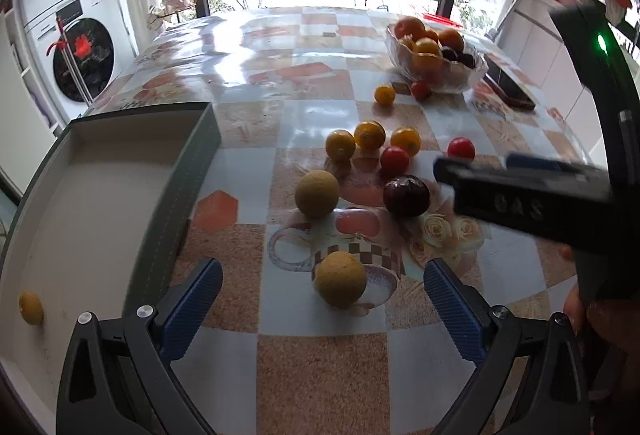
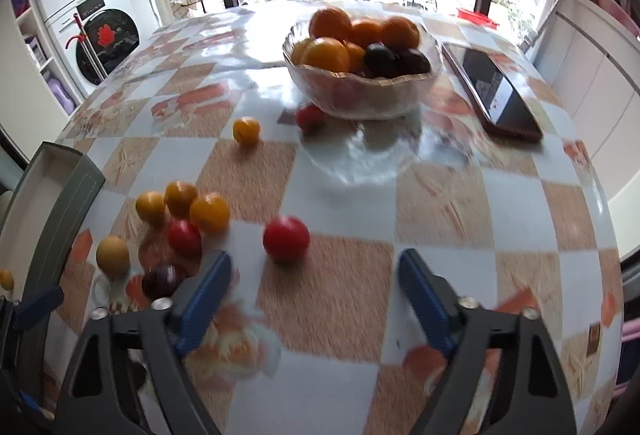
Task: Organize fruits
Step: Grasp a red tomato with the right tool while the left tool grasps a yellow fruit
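Left hand-held gripper [image 1: 322, 309]: jaws spread wide with nothing gripped; it hangs over the desk's near side, a tan fruit [image 1: 340, 278] lying on the desk between its blue fingers [image 1: 192, 309] without touching them.
Right hand-held gripper [image 2: 314, 299]: jaws apart and empty, over a bare patch of desk; a red tomato [image 2: 286, 238] lies just beyond the fingertips. In the left wrist view its dark body [image 1: 520, 195] reaches in from the right.
Desk [image 2: 440, 203]: glossy checked cloth, orange and pale squares.
Loose fruit: a cluster toward the left-middle of the desk, namely three yellow fruits [image 1: 370, 135], a second tomato [image 1: 395, 160], a dark plum [image 1: 406, 195] and a second tan fruit [image 1: 317, 193]. Farther back, a lone yellow fruit [image 2: 246, 130] and a third tomato [image 2: 310, 116], this one right at the bowl's foot.
Bowl [image 2: 362, 95]: clear glass, toward the far right of the desk, heaped with oranges [image 2: 330, 22] and dark plums.
Box [image 1: 100, 195]: green outside, white inside, at the left edge; one small yellow fruit [image 1: 31, 307] lies in its near part.
Phone [image 2: 492, 91]: flat on the desk just right of the bowl, screen lit.
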Demonstrator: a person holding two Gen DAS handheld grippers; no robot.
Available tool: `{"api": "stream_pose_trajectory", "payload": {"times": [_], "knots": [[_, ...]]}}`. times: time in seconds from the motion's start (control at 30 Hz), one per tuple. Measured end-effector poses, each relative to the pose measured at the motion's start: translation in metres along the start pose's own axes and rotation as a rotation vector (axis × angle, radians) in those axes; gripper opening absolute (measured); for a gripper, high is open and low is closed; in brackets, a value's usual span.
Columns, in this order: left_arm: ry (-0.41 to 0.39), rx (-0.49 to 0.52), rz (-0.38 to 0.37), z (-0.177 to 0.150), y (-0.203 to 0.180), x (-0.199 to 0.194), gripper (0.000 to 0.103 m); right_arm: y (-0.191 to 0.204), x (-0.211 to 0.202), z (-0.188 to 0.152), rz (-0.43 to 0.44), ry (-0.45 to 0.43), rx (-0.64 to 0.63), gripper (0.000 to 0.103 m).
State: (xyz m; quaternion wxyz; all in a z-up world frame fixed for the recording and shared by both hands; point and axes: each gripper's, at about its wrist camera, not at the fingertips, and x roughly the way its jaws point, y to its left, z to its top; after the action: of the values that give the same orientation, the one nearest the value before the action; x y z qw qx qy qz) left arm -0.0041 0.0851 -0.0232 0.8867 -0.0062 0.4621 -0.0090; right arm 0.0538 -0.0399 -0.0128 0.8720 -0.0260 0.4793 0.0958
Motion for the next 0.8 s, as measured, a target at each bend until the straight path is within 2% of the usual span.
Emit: {"api": "stream_pose_trajectory", "payload": {"times": [0.07, 0.1, 0.13, 0.17, 0.2, 0.23, 0.37, 0.57, 0.6, 0.7, 0.8], "knots": [[0.001, 0.012, 0.009, 0.001, -0.003, 0.003, 0.101, 0.003, 0.002, 0.004, 0.002, -0.015, -0.009, 0.07], [0.003, 0.013, 0.011, 0.001, -0.003, 0.004, 0.101, 0.005, 0.002, 0.006, -0.001, -0.021, -0.014, 0.053], [0.008, 0.01, 0.007, 0.001, -0.003, 0.006, 0.101, 0.006, 0.001, 0.006, -0.003, -0.03, -0.025, 0.027], [0.019, 0.004, 0.0, 0.002, -0.002, 0.008, 0.101, 0.007, 0.0, 0.006, 0.003, -0.032, -0.027, 0.023], [0.023, 0.0, -0.001, 0.002, -0.001, 0.009, 0.092, 0.005, -0.001, 0.005, 0.015, -0.034, -0.019, 0.023], [0.033, -0.005, 0.0, 0.002, 0.0, 0.011, 0.088, 0.001, -0.004, 0.003, 0.031, -0.034, -0.002, 0.023], [0.025, -0.003, 0.017, 0.003, -0.001, 0.011, 0.088, -0.016, -0.016, -0.014, 0.074, -0.026, 0.057, 0.023], [0.001, -0.011, 0.029, 0.001, -0.005, 0.006, 0.064, -0.037, -0.046, -0.056, 0.087, -0.03, 0.119, 0.024], [-0.002, -0.02, 0.03, 0.0, -0.006, 0.005, 0.058, -0.039, -0.052, -0.064, 0.087, -0.034, 0.131, 0.024], [-0.016, -0.013, 0.017, -0.004, -0.012, 0.0, 0.026, -0.042, -0.064, -0.081, 0.086, -0.041, 0.147, 0.024], [-0.008, -0.011, -0.004, -0.014, -0.015, -0.009, 0.026, -0.041, -0.075, -0.1, 0.073, -0.042, 0.142, 0.024]]}}
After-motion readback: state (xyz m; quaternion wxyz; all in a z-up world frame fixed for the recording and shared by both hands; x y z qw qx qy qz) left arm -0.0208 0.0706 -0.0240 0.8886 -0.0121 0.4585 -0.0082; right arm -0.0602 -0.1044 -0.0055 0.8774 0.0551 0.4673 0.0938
